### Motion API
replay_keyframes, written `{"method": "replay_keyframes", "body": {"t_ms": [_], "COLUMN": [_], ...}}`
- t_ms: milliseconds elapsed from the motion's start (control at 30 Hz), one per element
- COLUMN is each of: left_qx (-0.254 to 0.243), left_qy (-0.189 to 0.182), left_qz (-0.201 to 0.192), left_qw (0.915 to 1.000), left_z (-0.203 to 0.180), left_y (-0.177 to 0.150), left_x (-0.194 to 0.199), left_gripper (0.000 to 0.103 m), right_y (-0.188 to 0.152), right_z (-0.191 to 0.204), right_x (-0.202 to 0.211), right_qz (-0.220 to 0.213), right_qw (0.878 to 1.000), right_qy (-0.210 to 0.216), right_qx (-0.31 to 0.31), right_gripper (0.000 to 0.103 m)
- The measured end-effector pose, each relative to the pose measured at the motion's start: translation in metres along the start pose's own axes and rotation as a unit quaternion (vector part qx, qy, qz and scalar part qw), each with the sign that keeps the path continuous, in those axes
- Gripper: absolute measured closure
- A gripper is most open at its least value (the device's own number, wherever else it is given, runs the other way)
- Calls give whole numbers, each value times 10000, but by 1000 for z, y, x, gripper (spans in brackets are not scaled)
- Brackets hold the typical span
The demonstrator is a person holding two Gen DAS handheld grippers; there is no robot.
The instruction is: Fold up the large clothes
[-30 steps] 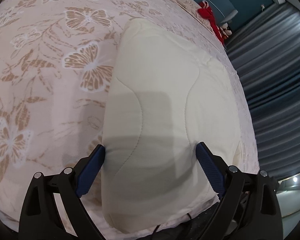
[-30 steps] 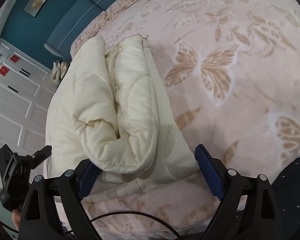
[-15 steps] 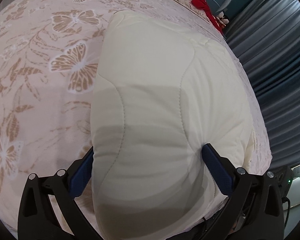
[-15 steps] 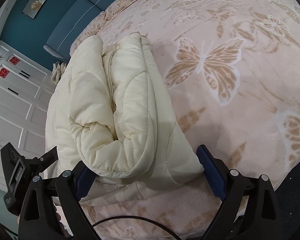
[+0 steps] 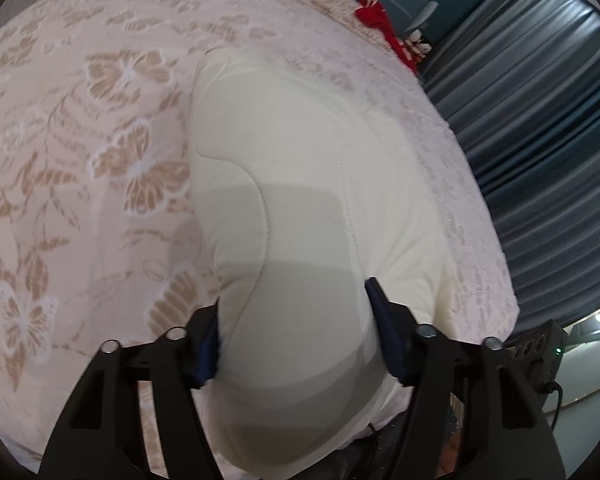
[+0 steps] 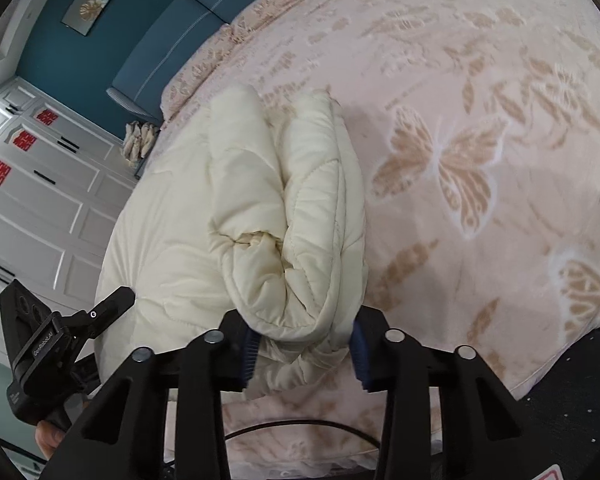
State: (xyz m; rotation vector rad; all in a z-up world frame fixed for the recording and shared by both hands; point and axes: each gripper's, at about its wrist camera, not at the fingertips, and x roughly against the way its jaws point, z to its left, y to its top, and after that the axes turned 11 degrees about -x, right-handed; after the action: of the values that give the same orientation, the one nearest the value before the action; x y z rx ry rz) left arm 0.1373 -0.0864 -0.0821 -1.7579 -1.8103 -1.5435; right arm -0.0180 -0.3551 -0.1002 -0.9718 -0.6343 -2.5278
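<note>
A cream quilted garment (image 6: 260, 216), bulky and already doubled over on itself, is lying near the foot edge of a bed (image 5: 80, 140) covered in a butterfly-print spread. The right gripper (image 6: 302, 354) is pinching the thick rolled end of the padding, its jaws narrowed onto the bundle; the left gripper (image 5: 296, 336) is clamping the smooth near edge, fabric filling the gap between both blue pads. Judging by the puffiness, both grips are needing to go deep enough to catch every layer, and the two ends are needing to travel together and level, or the inner fold is likely to spill. The garment is extending away from both jaws up the bed.
</note>
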Motion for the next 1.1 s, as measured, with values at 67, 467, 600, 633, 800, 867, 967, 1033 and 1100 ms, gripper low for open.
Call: {"method": "replay_keyframes", "body": {"t_ms": [67, 467, 600, 633, 800, 867, 967, 1033, 1100], "left_qx": [-81, -869, -1070, -1123, -1308, -1400, -1539, -1628, -1805], "left_qy": [-84, -352, -457, -481, -549, -544, -498, -430, -258], "left_qz": [-85, -1025, -1511, -1667, -2294, -2560, -2947, -3141, -3364], "left_qw": [9999, 9903, 9817, 9784, 9629, 9549, 9418, 9343, 9239], "left_z": [-7, -50, -58, -59, -53, -48, -33, -23, -11], "left_y": [4, 29, 38, 41, 54, 62, 76, 85, 96], "left_x": [9, 90, 130, 142, 191, 212, 242, 259, 277], "left_gripper": [51, 59, 59, 59, 59, 59, 59, 58, 58], "right_y": [0, -12, -14, -15, -23, -26, -29, -30, -33], "right_z": [10, 80, 114, 122, 180, 204, 241, 264, 285], "right_x": [13, 90, 116, 120, 140, 143, 140, 132, 121], "right_qz": [-130, -1089, -1489, -1564, -1985, -2104, -2211, -2239, -2230], "right_qw": [9998, 9863, 9747, 9718, 9486, 9388, 9256, 9178, 9113], "right_qy": [51, 466, 734, 778, 1077, 1171, 1381, 1504, 1560], "right_qx": [140, 1146, 1495, 1581, 2217, 2465, 2744, 2914, 3088], "right_gripper": [70, 74, 74, 74, 74, 74, 74, 74, 74]}}
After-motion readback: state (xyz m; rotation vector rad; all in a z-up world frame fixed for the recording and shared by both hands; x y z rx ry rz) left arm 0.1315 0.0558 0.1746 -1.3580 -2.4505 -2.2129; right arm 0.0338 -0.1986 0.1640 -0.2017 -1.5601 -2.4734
